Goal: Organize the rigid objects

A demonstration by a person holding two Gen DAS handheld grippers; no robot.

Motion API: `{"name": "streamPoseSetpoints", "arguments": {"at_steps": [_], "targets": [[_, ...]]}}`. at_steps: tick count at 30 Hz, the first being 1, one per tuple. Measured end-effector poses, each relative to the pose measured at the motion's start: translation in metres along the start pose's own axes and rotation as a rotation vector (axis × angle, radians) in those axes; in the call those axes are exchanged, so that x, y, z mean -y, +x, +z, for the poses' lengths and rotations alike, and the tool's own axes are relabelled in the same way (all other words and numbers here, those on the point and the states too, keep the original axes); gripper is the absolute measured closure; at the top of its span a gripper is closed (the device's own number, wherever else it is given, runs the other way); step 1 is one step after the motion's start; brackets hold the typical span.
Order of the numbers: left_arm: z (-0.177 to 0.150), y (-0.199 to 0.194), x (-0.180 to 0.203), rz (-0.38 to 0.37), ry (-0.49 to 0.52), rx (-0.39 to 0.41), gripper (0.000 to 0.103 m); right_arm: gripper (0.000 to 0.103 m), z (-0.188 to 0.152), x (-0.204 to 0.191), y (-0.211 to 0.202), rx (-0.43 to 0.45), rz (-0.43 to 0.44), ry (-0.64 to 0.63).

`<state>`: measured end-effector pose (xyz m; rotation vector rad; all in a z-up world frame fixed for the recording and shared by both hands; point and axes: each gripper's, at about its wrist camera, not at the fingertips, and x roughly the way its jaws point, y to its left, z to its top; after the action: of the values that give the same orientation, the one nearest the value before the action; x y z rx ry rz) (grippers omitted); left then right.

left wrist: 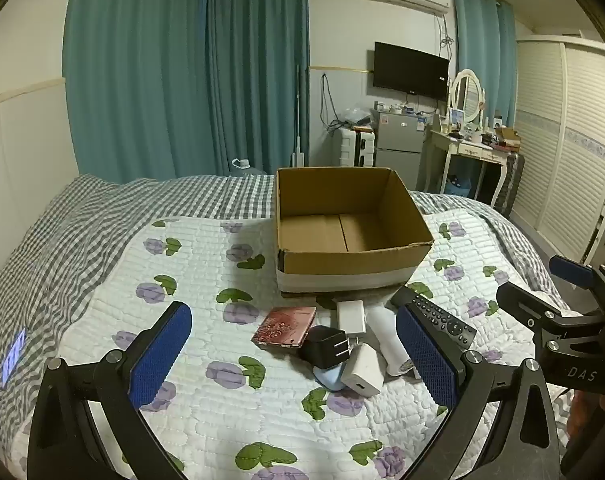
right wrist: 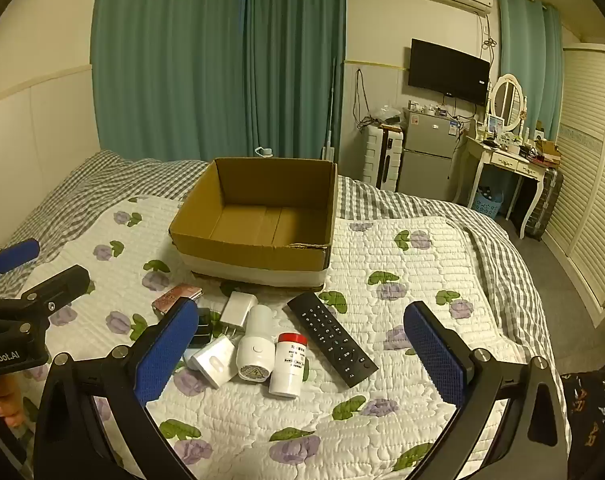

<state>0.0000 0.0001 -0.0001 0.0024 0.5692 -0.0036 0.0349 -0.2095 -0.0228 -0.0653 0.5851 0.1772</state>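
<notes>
An open cardboard box (left wrist: 348,258) (right wrist: 246,250) stands empty on the quilted bed. In front of it lie a pink patterned case (left wrist: 284,327) (right wrist: 176,295), a black plug adapter (left wrist: 326,346), white chargers (left wrist: 350,315) (right wrist: 238,307) (right wrist: 212,362), a white cylinder device (right wrist: 256,344), a red-capped white bottle (right wrist: 288,364) and a black remote (right wrist: 331,338) (left wrist: 442,318). My left gripper (left wrist: 293,354) is open above the pile. My right gripper (right wrist: 300,354) is open above the bottle and remote.
The floral quilt (right wrist: 382,420) covers a checked bedsheet (left wrist: 62,232). Beyond the bed stand teal curtains, a small fridge (right wrist: 426,156), a white dressing table (right wrist: 506,160) and a louvred wardrobe (right wrist: 590,200). The other gripper shows at each view's edge.
</notes>
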Motion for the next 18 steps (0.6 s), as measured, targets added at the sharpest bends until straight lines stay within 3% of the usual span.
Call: {"name": "streamPoseSetpoints", "arguments": {"at_steps": [18], "targets": [[-0.0011, 0.0013, 0.0015, 0.009, 0.011, -0.008, 0.000, 0.000, -0.0036, 0.0014, 0.0040, -0.010, -0.002, 0.001]]}}
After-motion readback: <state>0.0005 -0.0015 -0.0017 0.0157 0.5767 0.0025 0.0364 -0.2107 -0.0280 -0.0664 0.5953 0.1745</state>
